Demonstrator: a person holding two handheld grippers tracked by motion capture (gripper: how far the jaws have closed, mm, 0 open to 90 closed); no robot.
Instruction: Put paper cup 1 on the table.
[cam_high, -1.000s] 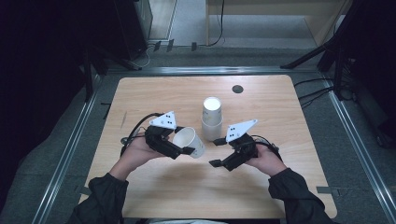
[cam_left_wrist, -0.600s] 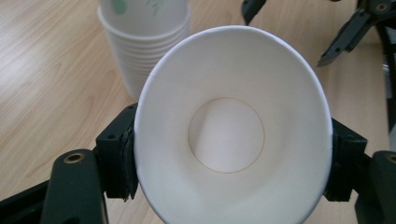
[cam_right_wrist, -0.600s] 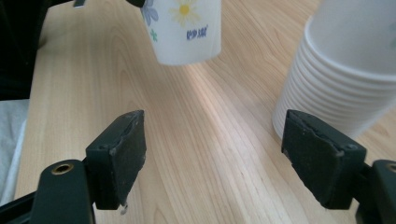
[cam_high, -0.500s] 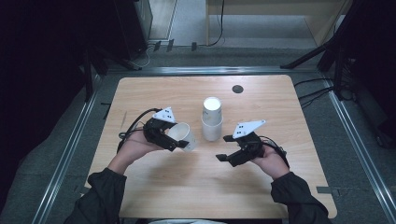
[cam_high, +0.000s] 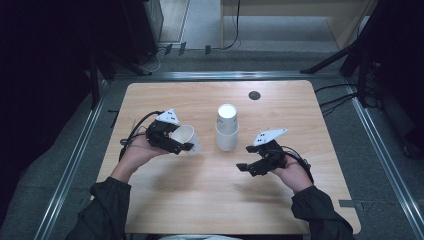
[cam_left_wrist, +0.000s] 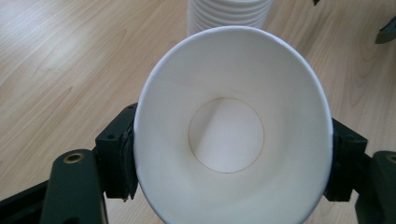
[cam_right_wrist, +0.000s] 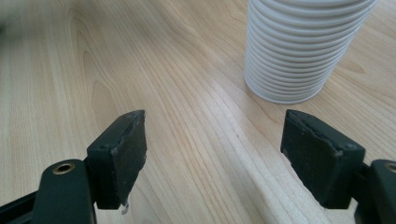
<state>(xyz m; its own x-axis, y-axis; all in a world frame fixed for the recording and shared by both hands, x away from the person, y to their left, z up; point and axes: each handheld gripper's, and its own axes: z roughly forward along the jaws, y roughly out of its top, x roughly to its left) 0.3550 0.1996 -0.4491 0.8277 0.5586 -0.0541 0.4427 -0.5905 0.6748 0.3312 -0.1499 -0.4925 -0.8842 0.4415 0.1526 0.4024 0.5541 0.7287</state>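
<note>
1. Left gripper: jaws pinching a single white paper cup by its side walls, near the rim; the rim is squeezed to an oval in the left gripper view.
2. Cup lies on its side, long axis roughly level, mouth facing back toward the left hand, base toward 3 o'clock and the stack.
3. Cup held at about 9 o'clock from the stack of cups, just beside it, apart.
4. Stack stands upside down at table centre, flat base on top.
5. Right gripper: jaws spread wide, holding nothing, at 5 o'clock from the stack, near it.
</note>
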